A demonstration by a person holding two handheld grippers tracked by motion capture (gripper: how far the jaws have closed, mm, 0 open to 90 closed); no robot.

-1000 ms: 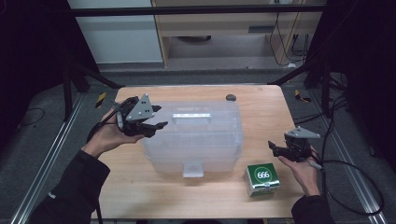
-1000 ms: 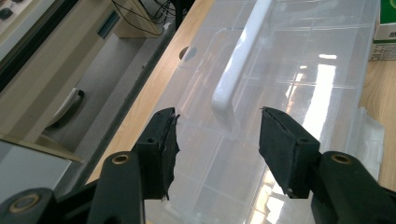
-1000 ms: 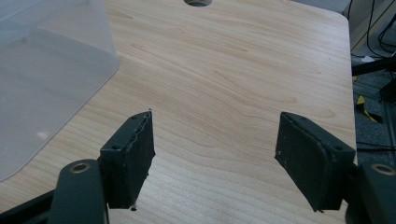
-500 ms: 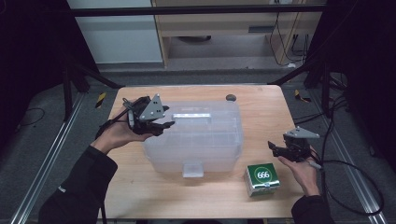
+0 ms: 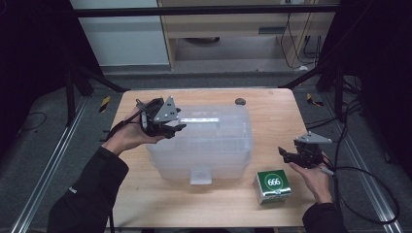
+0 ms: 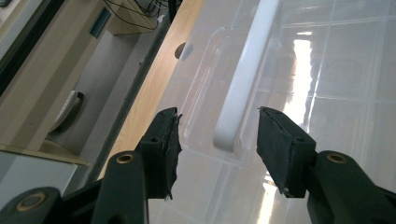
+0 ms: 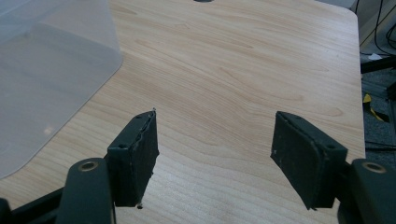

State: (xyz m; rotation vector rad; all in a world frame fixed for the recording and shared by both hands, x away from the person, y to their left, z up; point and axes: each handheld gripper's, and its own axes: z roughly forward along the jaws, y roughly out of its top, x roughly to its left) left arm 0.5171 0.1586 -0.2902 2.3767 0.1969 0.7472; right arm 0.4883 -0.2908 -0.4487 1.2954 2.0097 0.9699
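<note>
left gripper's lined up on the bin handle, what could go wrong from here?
1. The left gripper, open, straddles only the near tip of the handle, so a close there may slip off the end.
2. The bin is wide; lifting at one handle end could tilt it.
3. The green box sits close to the bin's front corner and could get knocked if the bin swings.

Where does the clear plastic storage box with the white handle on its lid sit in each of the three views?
High view: the clear plastic storage box sits mid-table, its white lid handle beside the left gripper.
Left gripper view: the box lid spreads across the right, the handle running up from between the open jaws.
Right gripper view: a corner of the box at upper left.
Shared landmark: the light wooden table.
</note>
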